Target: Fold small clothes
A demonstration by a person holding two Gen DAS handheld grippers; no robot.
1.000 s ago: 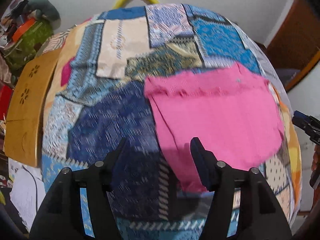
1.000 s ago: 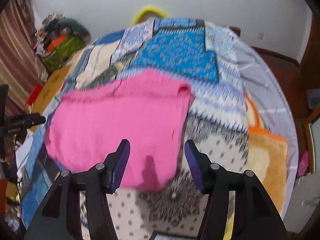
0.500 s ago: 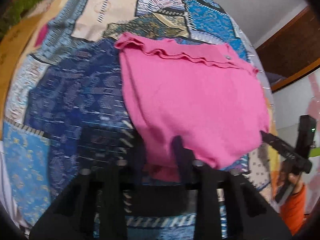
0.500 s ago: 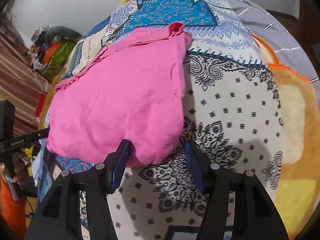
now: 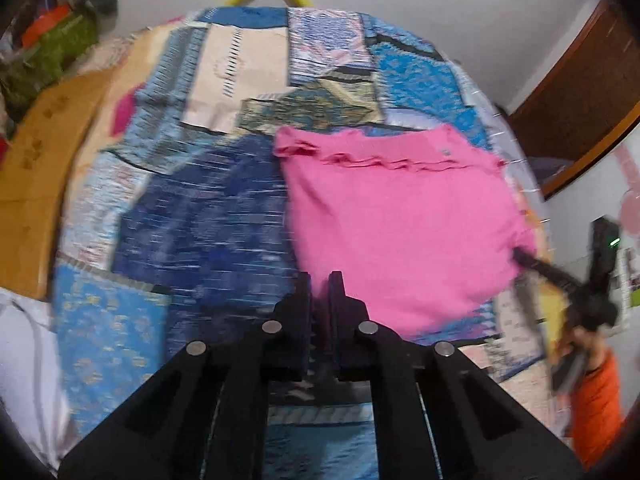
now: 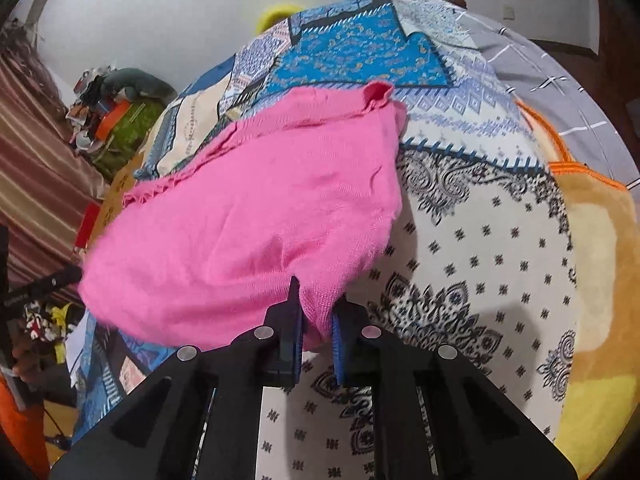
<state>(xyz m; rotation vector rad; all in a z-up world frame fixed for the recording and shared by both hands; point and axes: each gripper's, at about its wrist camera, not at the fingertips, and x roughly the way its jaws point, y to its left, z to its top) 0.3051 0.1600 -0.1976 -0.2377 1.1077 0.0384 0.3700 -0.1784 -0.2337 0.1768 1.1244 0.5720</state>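
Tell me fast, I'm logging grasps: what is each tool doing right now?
Left tool: just closed, shut on the near edge of the pink garment.
Right tool: just closed, shut on the garment's near right corner.

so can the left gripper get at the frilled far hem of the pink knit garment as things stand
Probably not yet: the left gripper is shut on the near edge of the pink knit garment, so it must let go first. Nothing lies on the frilled far hem.

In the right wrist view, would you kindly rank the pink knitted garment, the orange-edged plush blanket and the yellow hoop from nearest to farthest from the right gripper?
1. Pink knitted garment: pinched in the right gripper.
2. Orange-edged plush blanket: right side of the bed.
3. Yellow hoop: beyond the bed's far end, by the wall.
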